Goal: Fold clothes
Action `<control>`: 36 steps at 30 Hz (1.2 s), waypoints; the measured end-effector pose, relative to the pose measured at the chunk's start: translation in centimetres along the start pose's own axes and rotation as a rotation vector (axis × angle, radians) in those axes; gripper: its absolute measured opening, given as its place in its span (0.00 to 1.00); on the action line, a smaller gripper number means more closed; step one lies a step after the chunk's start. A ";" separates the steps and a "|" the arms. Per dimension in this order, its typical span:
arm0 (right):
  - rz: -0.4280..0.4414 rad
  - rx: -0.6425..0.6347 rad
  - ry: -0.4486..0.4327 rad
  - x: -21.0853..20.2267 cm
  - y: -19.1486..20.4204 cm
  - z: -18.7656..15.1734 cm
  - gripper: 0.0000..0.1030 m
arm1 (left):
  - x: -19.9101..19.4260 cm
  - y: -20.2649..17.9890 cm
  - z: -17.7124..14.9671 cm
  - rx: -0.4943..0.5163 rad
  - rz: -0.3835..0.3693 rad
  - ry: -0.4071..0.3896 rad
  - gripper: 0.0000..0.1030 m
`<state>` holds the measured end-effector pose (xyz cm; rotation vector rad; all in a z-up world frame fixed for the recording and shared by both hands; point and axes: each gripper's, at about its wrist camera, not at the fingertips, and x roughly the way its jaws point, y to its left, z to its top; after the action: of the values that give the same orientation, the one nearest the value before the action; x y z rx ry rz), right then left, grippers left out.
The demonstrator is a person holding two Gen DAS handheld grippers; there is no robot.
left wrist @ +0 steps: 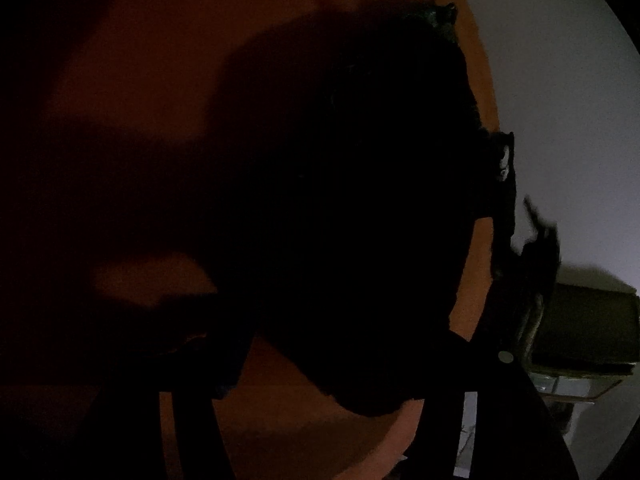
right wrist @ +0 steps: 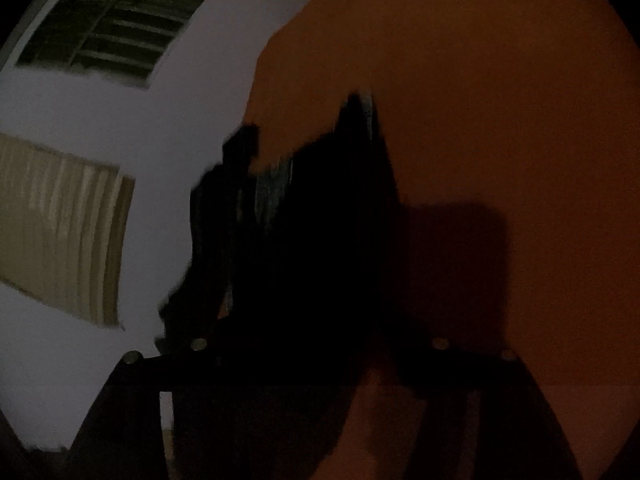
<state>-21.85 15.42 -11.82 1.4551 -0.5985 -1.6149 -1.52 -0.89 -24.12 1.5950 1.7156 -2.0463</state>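
Left wrist view: dark garment [left wrist: 340, 200] lying bunched on the orange surface [left wrist: 140, 60], reaching its edge; folds too dark to read, so folding is looking unfinished, with smoothing and final folds seemingly remaining. Left gripper [left wrist: 320, 420] hanging over the cloth; grip state I cannot tell. Right wrist view: the garment [right wrist: 304, 260] is sitting ahead of the right gripper [right wrist: 296, 420], whose grip I also cannot tell. Surroundings: pale wall [right wrist: 180, 120], louvred vent [right wrist: 112, 28], striped curtain [right wrist: 64, 232], dim box [left wrist: 588, 328] beside the surface.

Both wrist views angled down, close over dark garment [left wrist: 340, 200] on orange surface [right wrist: 500, 100]
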 end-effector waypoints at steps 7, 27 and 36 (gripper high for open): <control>0.008 0.119 0.018 7.4 -3.1 8.4 0.64 | -0.1 0.5 -0.8 -0.072 -0.009 0.017 0.71; -0.178 0.120 -0.256 -7.1 -4.2 0.5 0.02 | -6.0 -0.9 7.5 0.216 -0.080 0.176 0.15; -0.242 0.241 -0.509 -20.5 -4.0 -17.5 0.02 | -9.4 -7.0 14.6 0.535 0.044 0.315 0.12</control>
<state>-7.14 37.95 -7.43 1.3208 -0.9579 -2.1923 -10.72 -14.11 -14.60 2.1770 1.2335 -2.4853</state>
